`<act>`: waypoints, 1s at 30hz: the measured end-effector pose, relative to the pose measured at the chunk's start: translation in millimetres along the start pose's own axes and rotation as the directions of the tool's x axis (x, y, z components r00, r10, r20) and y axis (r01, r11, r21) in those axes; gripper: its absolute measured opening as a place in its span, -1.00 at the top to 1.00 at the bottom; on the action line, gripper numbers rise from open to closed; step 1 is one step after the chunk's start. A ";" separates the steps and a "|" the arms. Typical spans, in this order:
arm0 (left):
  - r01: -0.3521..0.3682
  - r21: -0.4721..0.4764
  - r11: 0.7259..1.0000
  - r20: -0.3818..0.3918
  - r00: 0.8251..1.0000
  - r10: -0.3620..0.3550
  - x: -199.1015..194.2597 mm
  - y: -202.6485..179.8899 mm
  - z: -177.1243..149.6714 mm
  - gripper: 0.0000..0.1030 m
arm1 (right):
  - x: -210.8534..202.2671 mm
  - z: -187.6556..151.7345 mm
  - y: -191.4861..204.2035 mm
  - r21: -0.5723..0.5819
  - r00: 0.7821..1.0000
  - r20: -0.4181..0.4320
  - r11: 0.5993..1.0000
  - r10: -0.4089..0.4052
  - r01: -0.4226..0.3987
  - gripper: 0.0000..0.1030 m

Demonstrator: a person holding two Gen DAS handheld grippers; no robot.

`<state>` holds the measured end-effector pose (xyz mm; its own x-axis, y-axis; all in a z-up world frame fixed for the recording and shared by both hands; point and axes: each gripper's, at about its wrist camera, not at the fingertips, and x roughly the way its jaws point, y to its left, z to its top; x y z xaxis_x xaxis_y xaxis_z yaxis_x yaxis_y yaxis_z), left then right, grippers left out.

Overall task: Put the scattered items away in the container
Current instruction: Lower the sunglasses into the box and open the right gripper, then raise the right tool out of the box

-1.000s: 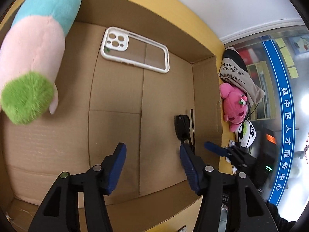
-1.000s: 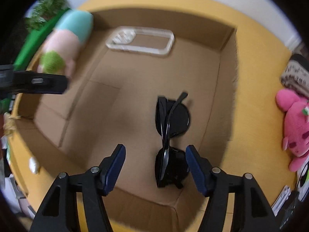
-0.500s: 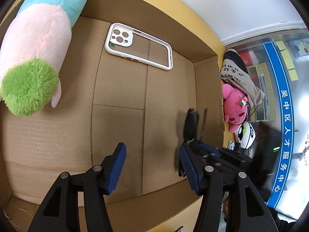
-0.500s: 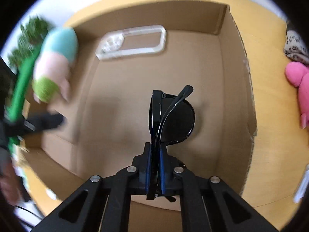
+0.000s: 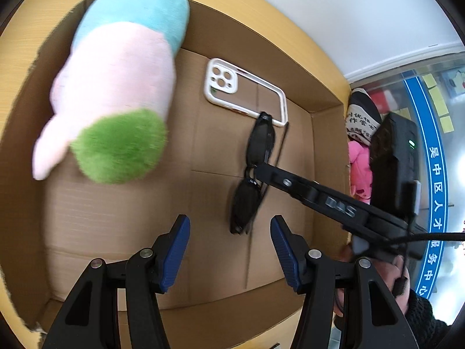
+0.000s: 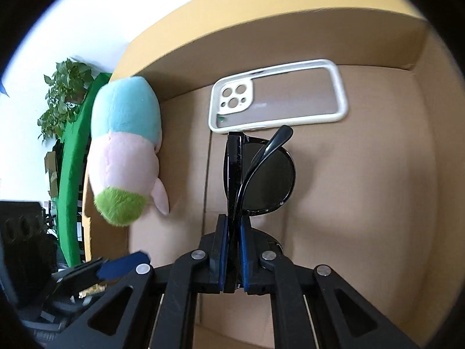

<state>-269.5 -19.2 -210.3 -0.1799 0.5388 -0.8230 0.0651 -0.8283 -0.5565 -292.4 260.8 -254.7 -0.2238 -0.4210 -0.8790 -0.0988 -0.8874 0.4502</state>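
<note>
An open cardboard box [image 5: 325, 151] holds a pastel plush toy [image 5: 116, 93], a white phone case [image 5: 247, 93] and black folded sunglasses [image 5: 255, 168]. My right gripper [image 6: 232, 226] is shut on the sunglasses [image 6: 261, 174] at the bridge and holds them over the box floor, just short of the phone case [image 6: 279, 96]. In the left wrist view the right gripper [image 5: 258, 171] reaches in from the right. My left gripper [image 5: 229, 247] is open and empty above the box's near part.
A pink plush [image 5: 359, 168] and a printed cloth bag [image 5: 361, 113] lie on the yellow table [image 5: 305, 35] outside the box's right wall. A plant [image 6: 64, 93] and a green strip [image 6: 72, 174] stand to the left.
My right gripper shut on the sunglasses and carried them further into the box toward the phone case. My left gripper stayed open and drew closer to the plush toy.
</note>
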 end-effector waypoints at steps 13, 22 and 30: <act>-0.133 0.070 0.989 0.099 0.987 0.126 -33.5 -13.5 -13.8 -0.27 | -23.4 -8.4 33.5 -0.155 0.995 0.088 0.986 -0.050 0.063 0.10; -0.328 0.088 0.941 0.416 0.870 0.264 -118.2 -65.0 -58.9 -0.88 | -141.1 -81.2 83.4 -0.332 0.944 0.294 0.911 -0.147 0.246 -0.14; -0.398 0.073 0.915 0.518 0.799 0.306 -161.2 -111.6 -107.4 -0.98 | -208.4 -138.4 90.6 -0.286 0.930 0.339 0.927 -0.141 0.244 -0.15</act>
<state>-142.3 2.9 -27.8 -0.6326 0.0976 -0.7683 0.0590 -0.9831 -0.1735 -120.4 242.1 -52.5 -0.5226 -0.2030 -0.8281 0.1307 -0.9788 0.1575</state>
